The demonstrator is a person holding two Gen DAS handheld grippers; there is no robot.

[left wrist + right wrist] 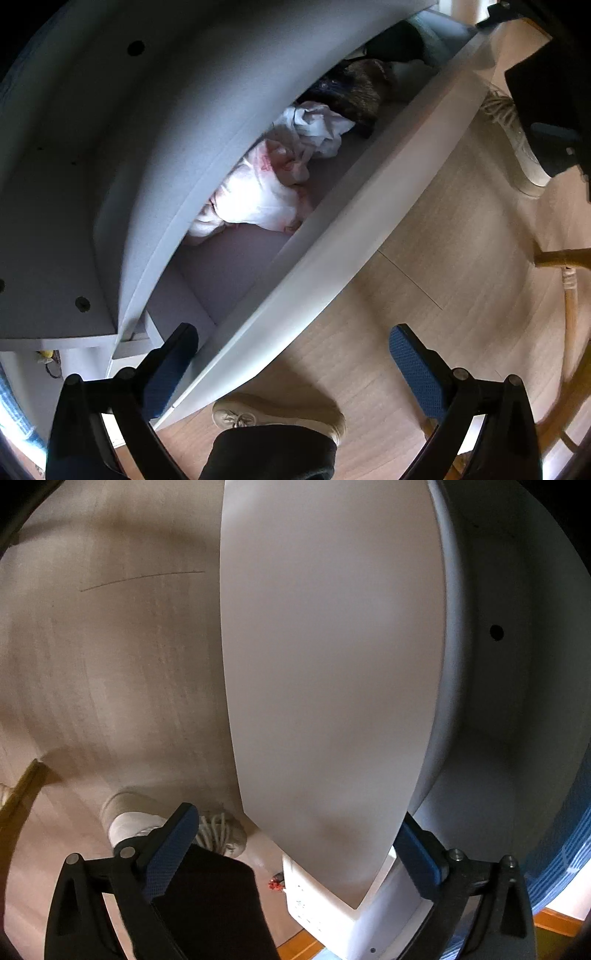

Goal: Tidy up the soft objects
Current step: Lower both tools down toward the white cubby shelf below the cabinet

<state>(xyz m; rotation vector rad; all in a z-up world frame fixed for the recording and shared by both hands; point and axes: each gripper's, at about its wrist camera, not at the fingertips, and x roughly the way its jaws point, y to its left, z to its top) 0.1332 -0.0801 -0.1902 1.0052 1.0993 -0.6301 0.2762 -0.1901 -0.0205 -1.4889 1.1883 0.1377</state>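
Left gripper point(291, 354) wide open, empty, over the drawer point(369, 206) front. White-pink cloth point(255, 188) at 11 o'clock inside, dark garment point(354, 88) at 1. Right gripper point(295, 834) wide open, straddling the drawer panel point(332, 664). No legible writing.

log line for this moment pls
stage: closing drawer | contents: white cloth, dark cloth | left gripper: open, empty | right gripper: open, straddling drawer front
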